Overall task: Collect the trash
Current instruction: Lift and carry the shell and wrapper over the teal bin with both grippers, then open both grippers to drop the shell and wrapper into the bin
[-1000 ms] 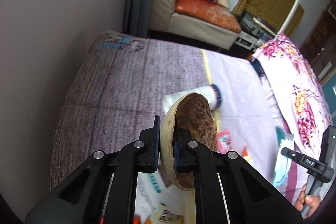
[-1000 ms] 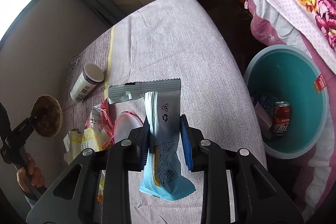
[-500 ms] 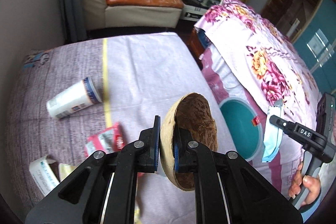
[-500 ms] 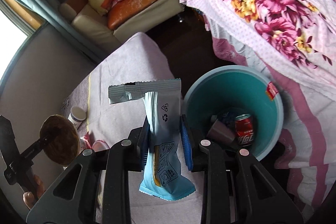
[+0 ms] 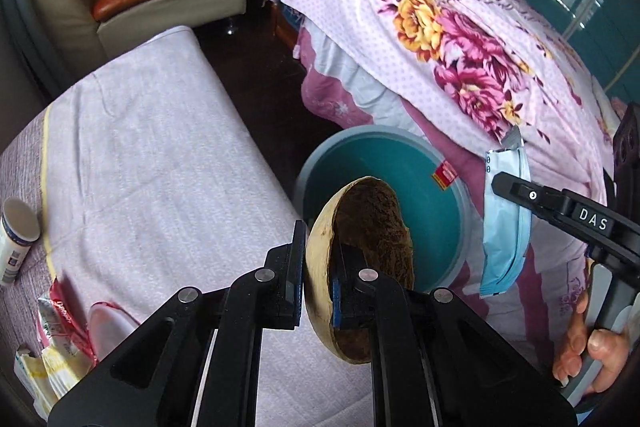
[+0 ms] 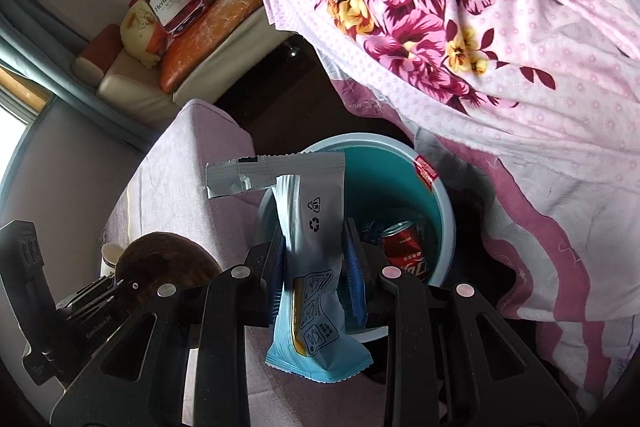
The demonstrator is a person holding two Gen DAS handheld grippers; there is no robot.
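The left claw (image 5: 318, 271) pinches the rim of a half coconut shell (image 5: 360, 267), held in the air with the teal bin (image 5: 456, 211) behind it at 1 o'clock. The right claw (image 6: 316, 267) is pressed onto a light blue snack wrapper (image 6: 310, 259), hanging upright over the bin's near rim. Inside the bin lies a red soda can (image 6: 404, 247). A paper cup (image 5: 16, 239) and torn wrappers (image 5: 56, 331) remain on the tabletop (image 5: 152, 163) at 9 o'clock.

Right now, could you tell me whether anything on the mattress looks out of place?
Yes: a paper cup lies tipped on its side near the mattress edge, and torn wrappers are scattered beside it, not yet in the bin.
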